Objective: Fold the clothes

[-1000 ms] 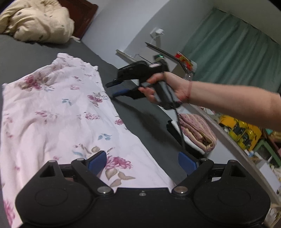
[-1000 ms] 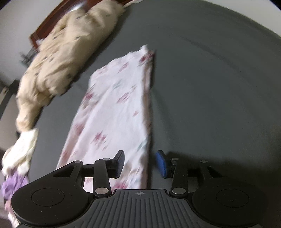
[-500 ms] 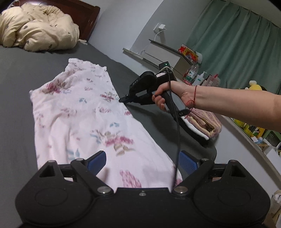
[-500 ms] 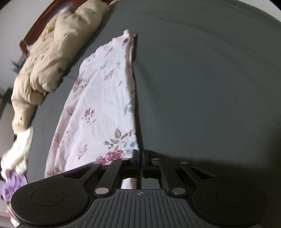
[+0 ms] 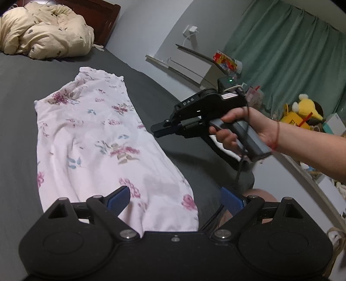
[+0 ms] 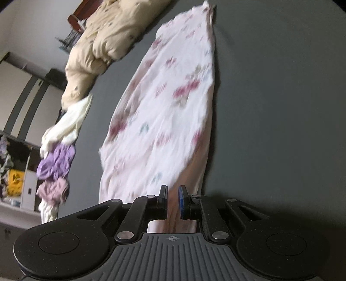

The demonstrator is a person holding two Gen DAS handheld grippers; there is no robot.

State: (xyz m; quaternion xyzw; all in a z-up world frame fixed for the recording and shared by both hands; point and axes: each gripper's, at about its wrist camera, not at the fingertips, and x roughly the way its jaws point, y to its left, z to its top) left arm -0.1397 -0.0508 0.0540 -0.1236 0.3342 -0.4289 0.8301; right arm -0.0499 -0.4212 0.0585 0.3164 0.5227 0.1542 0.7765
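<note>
A pale pink floral garment [image 5: 93, 138] lies lengthwise on the dark grey bed sheet [image 5: 17, 90]. My left gripper [image 5: 175, 198] hovers open over its near end, the blue pads [image 5: 119, 197] wide apart with nothing between them. A hand holds my right gripper [image 5: 156, 130] raised at the garment's right edge. In the right wrist view, the right gripper [image 6: 172, 203] has its pads close together with pink fabric filling the narrow gap. The floral garment [image 6: 164, 103] rises toward it, blurred.
A beige duvet [image 5: 43, 30] is heaped against the dark headboard [image 5: 103, 13]. Cream, purple and pink clothes [image 6: 58, 151] are piled at the bed's far side. Right of the bed are a wall shelf [image 5: 186, 67], a green curtain [image 5: 281, 47] and a yellow plush toy [image 5: 302, 112].
The right gripper went from open to shut on the garment's right edge, then rose with the fabric. The left gripper drew back toward the garment's near end and stayed open.
</note>
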